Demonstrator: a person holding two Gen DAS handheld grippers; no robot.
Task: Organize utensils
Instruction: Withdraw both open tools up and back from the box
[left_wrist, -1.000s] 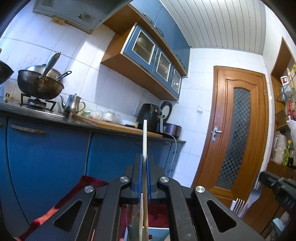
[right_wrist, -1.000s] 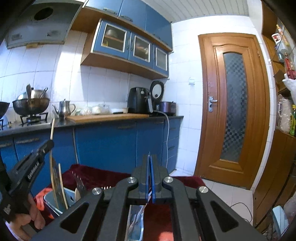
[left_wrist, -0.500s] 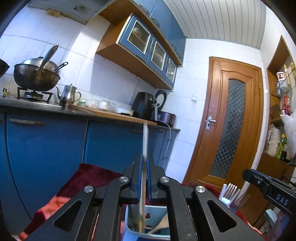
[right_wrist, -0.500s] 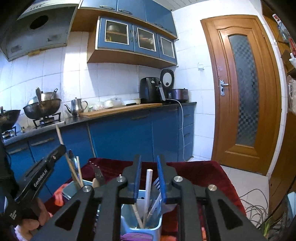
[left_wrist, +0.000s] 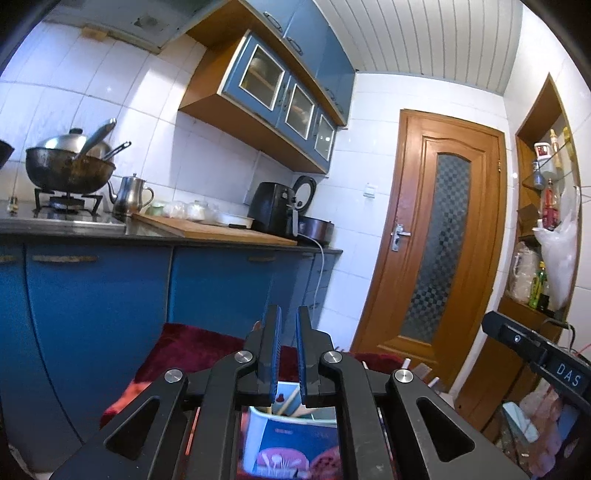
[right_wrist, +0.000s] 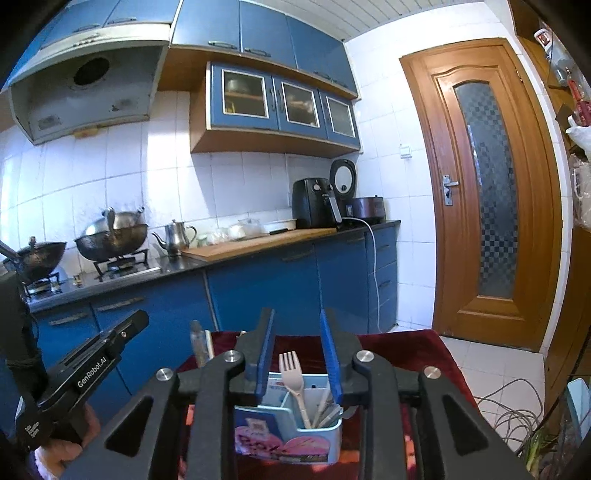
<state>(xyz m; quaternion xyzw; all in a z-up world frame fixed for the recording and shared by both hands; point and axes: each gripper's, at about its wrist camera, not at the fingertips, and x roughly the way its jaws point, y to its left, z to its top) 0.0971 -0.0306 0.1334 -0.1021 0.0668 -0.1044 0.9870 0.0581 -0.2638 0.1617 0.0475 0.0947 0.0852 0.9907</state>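
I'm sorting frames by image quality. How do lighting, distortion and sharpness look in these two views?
Left wrist view: strong fisheye bending of the door and cabinets, dark corner vignette, bluish cast, sunlit patch on the wall tiles; the holder under the left tongs is soft. Right wrist view: same curvature and vignette, but the fork and holder below the right tongs are sharper.

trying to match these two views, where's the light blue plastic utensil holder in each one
Left wrist view: the light blue plastic utensil holder sits at bottom centre, seen below the open left tool.
Right wrist view: it stands at bottom centre under the open right tool, with a beige plastic fork upright in it.
Shared landmark: the brown wooden door with a checkered glass panel.
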